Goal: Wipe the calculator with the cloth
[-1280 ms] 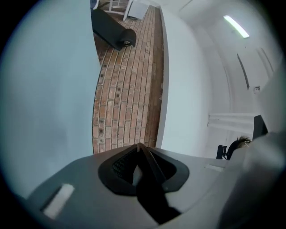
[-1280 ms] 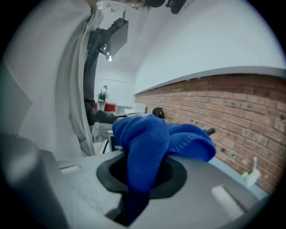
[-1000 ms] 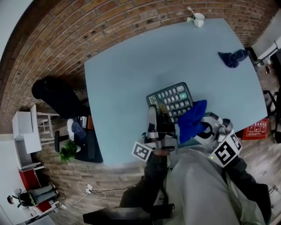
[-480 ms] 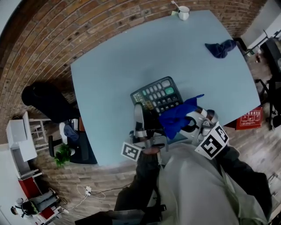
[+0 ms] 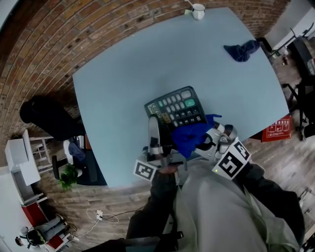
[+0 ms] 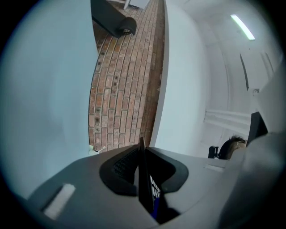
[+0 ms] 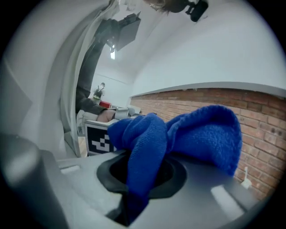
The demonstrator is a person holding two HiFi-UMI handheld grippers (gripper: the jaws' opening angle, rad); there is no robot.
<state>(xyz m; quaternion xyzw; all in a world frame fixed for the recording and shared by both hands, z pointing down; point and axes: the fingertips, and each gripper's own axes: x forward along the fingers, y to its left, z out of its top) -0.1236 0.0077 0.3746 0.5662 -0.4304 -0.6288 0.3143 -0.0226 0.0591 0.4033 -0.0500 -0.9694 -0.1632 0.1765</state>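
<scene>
A dark calculator [image 5: 174,110] with pale keys sits near the front edge of a light blue surface [image 5: 147,59], its display end turned toward the person's left. The left gripper [image 5: 154,123] grips its near edge; the left gripper view shows the fingers pinched tight on the thin dark body, seen edge-on with a strip of keys beside it. Just to the right, a bunched blue cloth [image 5: 189,137] covers the calculator's near right corner in the head view, though whether it presses on the keys cannot be told. The right gripper [image 5: 203,141] holds that cloth, its fingers clamped on a fold that rises between them and flops over to one side in the right gripper view. Well apart, at the far right of the surface, lies a crumpled dark blue cloth [image 5: 240,50], and a white mug [image 5: 198,10] stands at the far edge. A brick floor [image 5: 59,44] surrounds the surface.
</scene>
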